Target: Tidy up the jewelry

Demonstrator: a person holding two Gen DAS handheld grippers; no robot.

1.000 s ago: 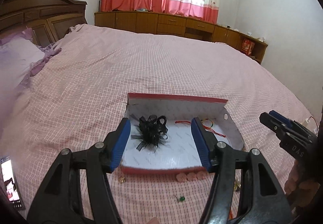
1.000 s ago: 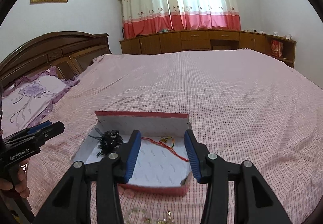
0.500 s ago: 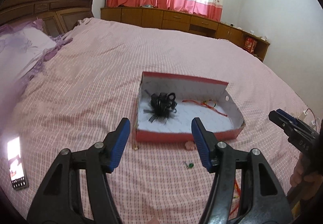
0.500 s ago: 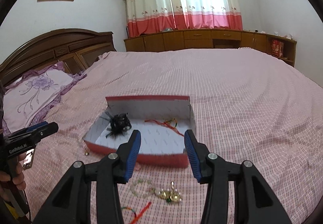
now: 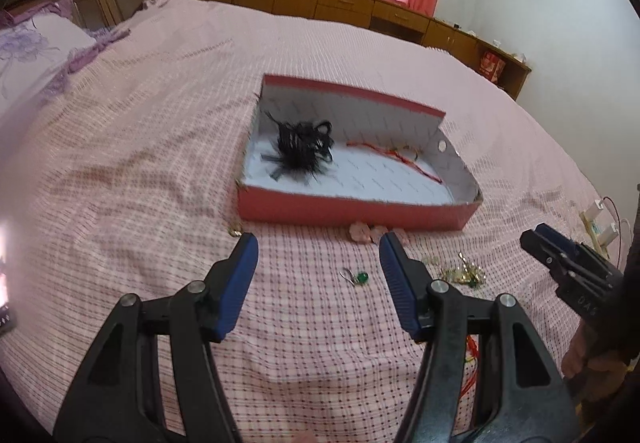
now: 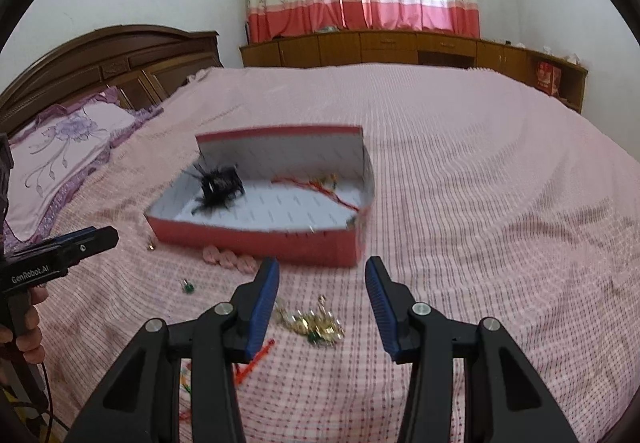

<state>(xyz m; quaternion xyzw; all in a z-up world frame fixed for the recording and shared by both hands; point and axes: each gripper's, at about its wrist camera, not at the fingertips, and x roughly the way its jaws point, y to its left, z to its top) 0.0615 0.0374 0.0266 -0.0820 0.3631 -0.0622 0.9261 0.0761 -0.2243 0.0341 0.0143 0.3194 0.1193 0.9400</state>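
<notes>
A red box point(image 5: 352, 209) point(image 6: 256, 239) with a white inside lies on the bed. In it are a black hair bow point(image 5: 304, 147) point(image 6: 218, 185) and a red string bracelet point(image 5: 396, 157) point(image 6: 320, 189). In front of the box lie pink beads point(image 5: 366, 233) point(image 6: 228, 259), a green earring point(image 5: 358, 277) point(image 6: 187, 287), a gold jewelry pile point(image 5: 464, 273) point(image 6: 316, 325), a small gold piece point(image 5: 235, 232) point(image 6: 151, 246) and a red cord point(image 6: 252, 361). My left gripper point(image 5: 318, 255) is open and empty above the earring. My right gripper point(image 6: 322, 275) is open and empty above the gold pile.
The pink checked bedspread point(image 5: 140, 163) covers the whole bed. A purple pillow point(image 6: 60, 147) and the wooden headboard point(image 6: 120, 59) are at the left. A phone point(image 5: 4, 283) lies at the left edge. Low wooden cabinets point(image 6: 400, 47) stand under the curtains.
Both grippers have pulled back from over the box toward the near side of the bed. The loose jewelry in front of the box has come into view. Both stay open.
</notes>
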